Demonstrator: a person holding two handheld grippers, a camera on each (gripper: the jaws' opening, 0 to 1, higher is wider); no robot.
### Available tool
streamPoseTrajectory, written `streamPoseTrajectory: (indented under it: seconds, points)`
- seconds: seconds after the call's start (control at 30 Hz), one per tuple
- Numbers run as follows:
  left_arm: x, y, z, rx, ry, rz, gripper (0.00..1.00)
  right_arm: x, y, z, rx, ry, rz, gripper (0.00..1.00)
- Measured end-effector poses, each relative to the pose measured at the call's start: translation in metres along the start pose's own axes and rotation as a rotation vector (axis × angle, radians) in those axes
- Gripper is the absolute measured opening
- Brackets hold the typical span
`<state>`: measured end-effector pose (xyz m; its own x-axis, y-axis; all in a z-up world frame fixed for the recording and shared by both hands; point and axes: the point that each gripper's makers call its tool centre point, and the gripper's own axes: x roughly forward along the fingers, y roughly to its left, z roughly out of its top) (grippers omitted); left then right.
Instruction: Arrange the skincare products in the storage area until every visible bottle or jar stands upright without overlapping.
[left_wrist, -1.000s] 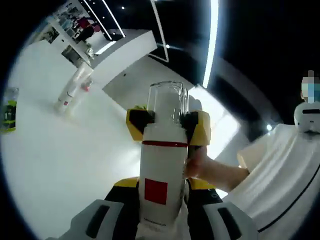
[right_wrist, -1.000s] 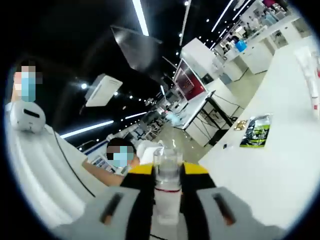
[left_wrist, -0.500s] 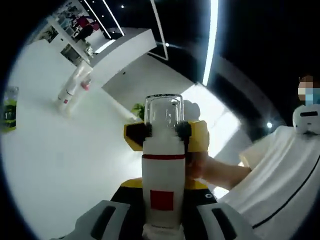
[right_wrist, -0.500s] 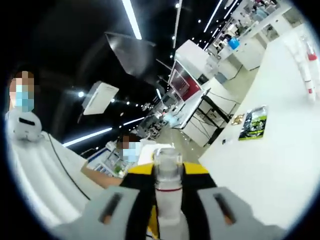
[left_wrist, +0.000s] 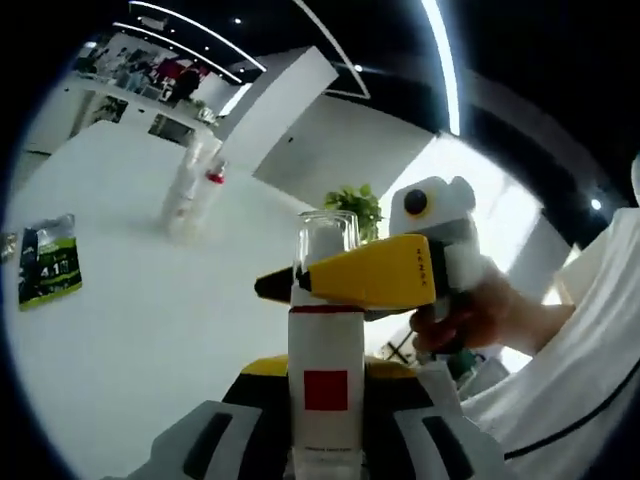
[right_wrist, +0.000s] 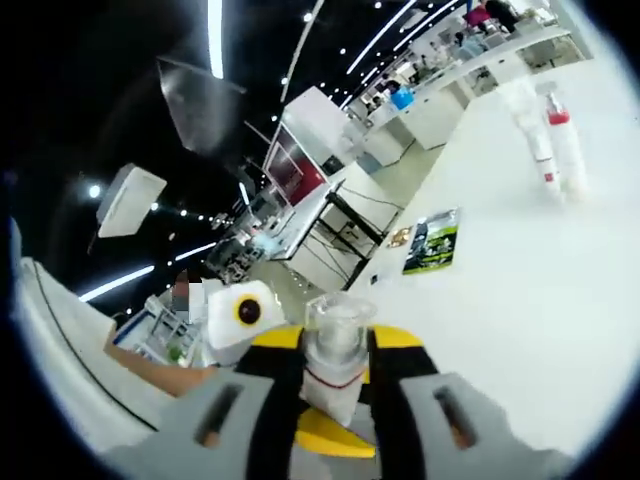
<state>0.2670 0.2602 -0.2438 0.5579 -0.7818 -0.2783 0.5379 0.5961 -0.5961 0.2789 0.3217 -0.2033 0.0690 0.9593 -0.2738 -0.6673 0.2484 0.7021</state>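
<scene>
White bottle (left_wrist: 325, 385) between both tools, green packet (left_wrist: 48, 272) beyond

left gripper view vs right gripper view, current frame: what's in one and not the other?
Left gripper view: the bottle's red square label, a potted plant, and a hand holding the yellow right tool across the bottle's neck.

Right gripper view: a red panel and black-framed desks receding under a dark ceiling.

Both: the clear-capped bottle between that view's own jaws, the green packet lying flat, and two far bottles on the white table.
</scene>
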Motion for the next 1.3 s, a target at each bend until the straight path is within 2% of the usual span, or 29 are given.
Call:
streamPoseTrajectory:
  seconds: [0.03,0.13,0.17,0.2,0.23,0.3,0.33,0.37,0.47,0.57,0.67,0.7,0.73,0.97,1.03,1.1,1.17,1.23,1.3]
  points:
    - [0.0,0.0,0.0,-0.003,0.003,-0.008,0.26,0.0,0.002,0.0,-0.018,0.005,0.017,0.25]
    - [0.0,-0.012,-0.001,-0.028,0.005,-0.095,0.26,-0.004,0.014,0.002,-0.102,0.04,0.11,0.24]
    - [-0.005,-0.019,0.01,-0.052,-0.049,-0.171,0.26,-0.006,0.018,0.005,-0.096,0.031,0.134,0.24]
    - [-0.009,-0.021,0.015,-0.071,-0.084,-0.202,0.27,-0.009,0.023,0.008,-0.1,0.028,0.166,0.24]
    - [-0.014,-0.028,0.02,-0.097,-0.102,-0.262,0.27,-0.013,0.029,0.01,-0.107,0.033,0.217,0.24]
    - [-0.016,-0.038,0.026,-0.11,-0.129,-0.317,0.28,-0.018,0.034,0.013,-0.095,0.036,0.279,0.24]
    - [-0.016,-0.043,0.025,-0.104,-0.123,-0.341,0.28,-0.021,0.037,0.013,-0.107,0.049,0.315,0.23]
    - [-0.015,-0.042,0.024,-0.105,-0.12,-0.335,0.28,-0.022,0.039,0.011,-0.114,0.066,0.338,0.23]
    - [-0.017,-0.053,0.021,-0.126,-0.099,-0.404,0.28,-0.025,0.048,0.007,-0.137,0.093,0.395,0.24]
    - [-0.018,-0.058,0.019,-0.14,-0.086,-0.436,0.28,-0.024,0.051,0.006,-0.131,0.11,0.424,0.24]
    - [-0.017,-0.052,0.019,-0.13,-0.085,-0.398,0.28,-0.021,0.048,0.005,-0.126,0.114,0.392,0.24]
    - [-0.016,-0.047,0.02,-0.127,-0.095,-0.372,0.27,-0.017,0.041,0.009,-0.12,0.09,0.343,0.25]
    - [-0.015,-0.034,0.023,-0.115,-0.114,-0.292,0.27,-0.014,0.035,0.01,-0.118,0.08,0.305,0.24]
    - [-0.016,0.003,0.026,-0.073,-0.142,-0.072,0.27,0.0,0.009,0.017,-0.13,0.02,0.029,0.28]
    - [-0.017,0.015,0.024,-0.055,-0.136,0.007,0.27,0.003,0.005,0.01,-0.124,0.039,-0.034,0.28]
    - [-0.019,0.027,0.024,-0.044,-0.135,0.085,0.27,0.004,-0.003,0.004,-0.175,0.069,-0.12,0.28]
    - [-0.022,0.042,0.02,-0.02,-0.113,0.189,0.27,0.008,-0.001,0.001,-0.179,0.068,-0.141,0.28]
    - [-0.021,0.048,0.015,-0.005,-0.088,0.239,0.27,0.013,-0.002,-0.001,-0.165,0.062,-0.165,0.28]
    - [-0.019,0.048,0.01,0.038,-0.052,0.256,0.27,0.018,-0.004,-0.003,-0.162,0.057,-0.193,0.3]
